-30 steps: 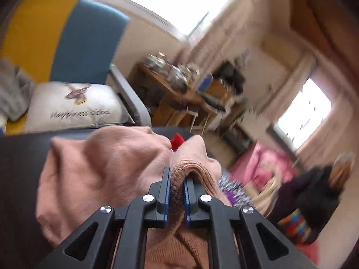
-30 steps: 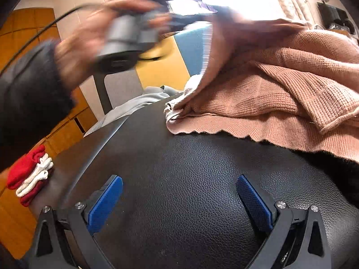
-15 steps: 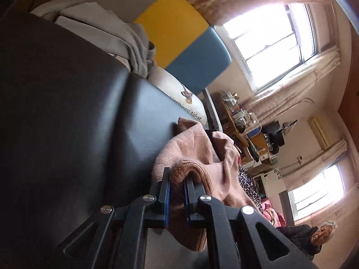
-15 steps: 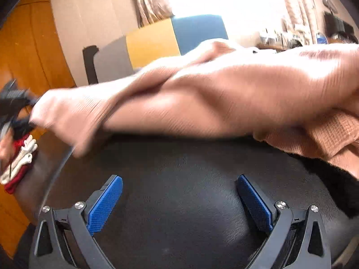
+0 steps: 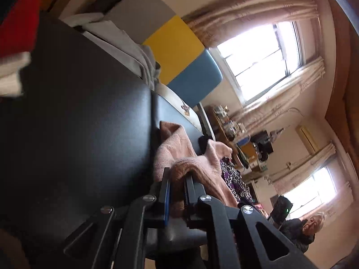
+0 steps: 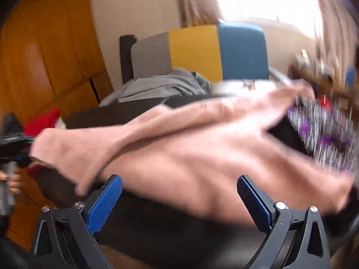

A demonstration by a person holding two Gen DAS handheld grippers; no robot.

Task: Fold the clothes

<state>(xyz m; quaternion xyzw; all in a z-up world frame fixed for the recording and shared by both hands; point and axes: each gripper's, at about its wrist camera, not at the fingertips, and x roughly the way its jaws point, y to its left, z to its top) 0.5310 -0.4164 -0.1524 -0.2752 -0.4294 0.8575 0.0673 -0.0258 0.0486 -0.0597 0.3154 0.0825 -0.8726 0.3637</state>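
**A:** How far along was the folding?

**B:** Hard to say. The pink sweater was stretched in the air across the black table, not lying in any neat shape. The left gripper had its jaws clamped on a bunched edge of the knit, and the cloth trailed off from there toward the far side.

**A:** And the right gripper?

**B:** Its jaws stood wide apart with nothing between them, low at the near edge of the table, just under the hanging sweater.

**A:** So no fold was finished?

**B:** None that showed on this garment. It was blurred, rumpled, and looked mid-swing. My guess: it was being spread out or carried over, and flattening plus the folds themselves were left.

**A:** Anything else waiting?

**B:** A patterned purple cloth lay by the sweater's far end, and a grey garment was heaped on the chair behind. A red-and-white stack sat at the table's far corner; whether it was a folded piece I couldn't tell.
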